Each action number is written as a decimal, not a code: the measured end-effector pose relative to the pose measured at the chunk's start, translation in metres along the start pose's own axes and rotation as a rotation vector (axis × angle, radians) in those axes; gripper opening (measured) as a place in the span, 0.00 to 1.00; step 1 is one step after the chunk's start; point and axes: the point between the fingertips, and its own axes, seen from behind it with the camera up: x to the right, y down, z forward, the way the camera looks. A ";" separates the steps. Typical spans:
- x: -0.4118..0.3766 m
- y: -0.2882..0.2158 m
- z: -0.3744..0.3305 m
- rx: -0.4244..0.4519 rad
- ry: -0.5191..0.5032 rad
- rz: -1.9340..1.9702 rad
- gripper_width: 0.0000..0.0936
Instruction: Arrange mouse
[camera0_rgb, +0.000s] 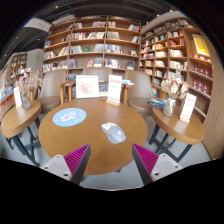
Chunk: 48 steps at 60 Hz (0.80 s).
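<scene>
Jaws apart, holding nothing, pink pads (76, 156) over the near edge of the round wooden surface (85, 140). Grey mouse (114, 132) just ahead, right of centre. Blue mat (69, 117) toward the left edge.

Library or bookshop reading room. Tall wooden bookshelves (95, 45) packed with books line the walls behind a round wooden surface (85, 140); display signs (88, 87) stand on it.
</scene>
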 end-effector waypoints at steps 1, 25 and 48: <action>0.002 0.001 0.003 -0.002 0.004 -0.001 0.91; 0.023 0.016 0.087 -0.082 0.019 0.035 0.91; 0.029 0.014 0.160 -0.158 0.023 0.051 0.90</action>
